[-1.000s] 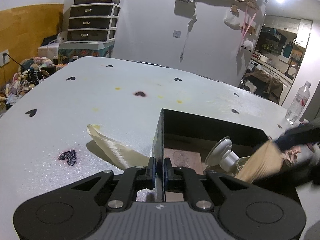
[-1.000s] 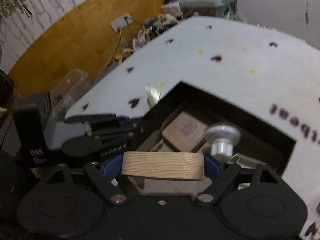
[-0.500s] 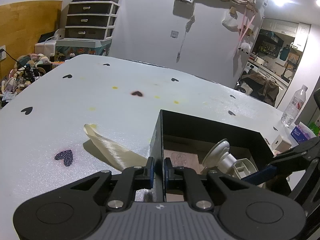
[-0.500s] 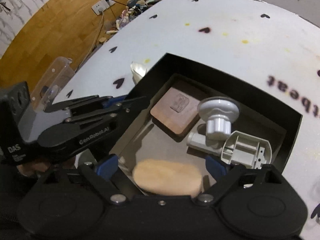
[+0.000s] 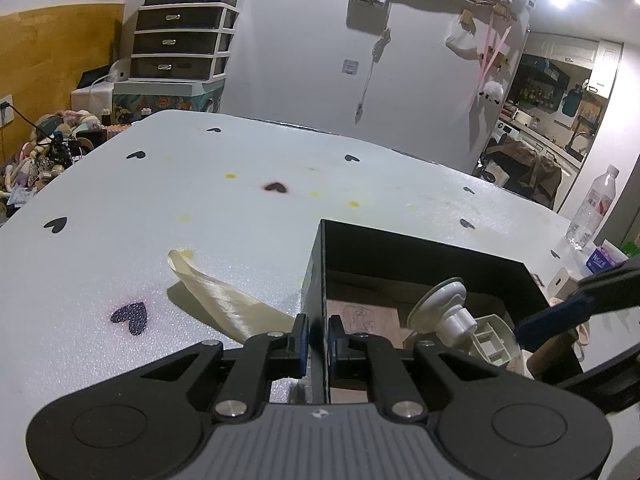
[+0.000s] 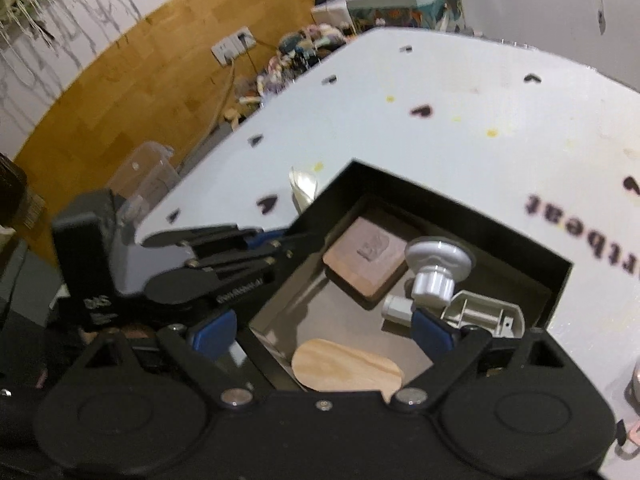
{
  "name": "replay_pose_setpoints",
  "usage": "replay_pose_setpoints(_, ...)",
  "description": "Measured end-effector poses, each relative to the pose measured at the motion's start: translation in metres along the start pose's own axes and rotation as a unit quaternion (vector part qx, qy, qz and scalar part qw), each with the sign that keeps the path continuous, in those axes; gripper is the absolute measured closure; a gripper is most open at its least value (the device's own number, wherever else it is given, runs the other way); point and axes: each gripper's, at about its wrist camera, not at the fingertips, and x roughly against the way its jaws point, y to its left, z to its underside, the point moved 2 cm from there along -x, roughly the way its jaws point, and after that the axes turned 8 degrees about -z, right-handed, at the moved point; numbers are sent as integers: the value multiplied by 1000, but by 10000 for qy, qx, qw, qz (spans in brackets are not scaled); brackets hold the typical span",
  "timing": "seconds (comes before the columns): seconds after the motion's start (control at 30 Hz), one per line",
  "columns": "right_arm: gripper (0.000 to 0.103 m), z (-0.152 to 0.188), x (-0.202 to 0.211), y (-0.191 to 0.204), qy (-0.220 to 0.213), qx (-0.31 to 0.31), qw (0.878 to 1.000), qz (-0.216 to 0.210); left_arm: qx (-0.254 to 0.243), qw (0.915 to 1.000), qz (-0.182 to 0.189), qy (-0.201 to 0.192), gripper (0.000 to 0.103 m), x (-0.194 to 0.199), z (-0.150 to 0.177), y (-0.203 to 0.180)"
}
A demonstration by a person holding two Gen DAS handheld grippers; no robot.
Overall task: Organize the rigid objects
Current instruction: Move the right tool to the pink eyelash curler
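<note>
A black open box [image 5: 420,252] [image 6: 452,208] stands on the white table. Inside lie a brown square block [image 6: 364,256] [image 5: 368,316], a grey-white suction-cup holder [image 6: 438,268] [image 5: 452,312] and an oval wooden piece [image 6: 346,370]. My left gripper [image 5: 318,340] is shut on the box's left wall; it also shows in the right wrist view [image 6: 276,256]. My right gripper [image 6: 324,330] is open and empty above the wooden piece, over the box's near end; one of its fingers [image 5: 560,312] shows in the left wrist view.
A cream ribbon [image 5: 224,300] [image 6: 302,190] lies on the table just left of the box. A water bottle [image 5: 592,208] and small packs stand at the table's far right edge. Drawers [image 5: 180,40] and clutter sit beyond the far left edge.
My right gripper opened and let go of the oval wooden piece, which now lies flat in the box. The gripper has pulled back a little. The left gripper kept its hold.
</note>
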Motion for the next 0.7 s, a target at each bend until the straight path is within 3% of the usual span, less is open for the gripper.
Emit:
replay_pose_setpoints(0.23,8,-3,43,-10,-731,-86,9972,118,-19,10000,-60,-2,93,1,0,-3)
replay_pose_setpoints(0.4,8,1,77,-35,-1318,-400,9892,507,-37,9999,-113,-13,93,1,1,-4)
replay_pose_setpoints(0.57,8,15,108,-70,-1851,-924,9730,1027,-54,9999,-150,-22,93,2,1,-6)
replay_pose_setpoints(0.7,8,34,127,-105,-2209,-1489,9512,1556,-113,9997,-203,-41,93,2,1,-8)
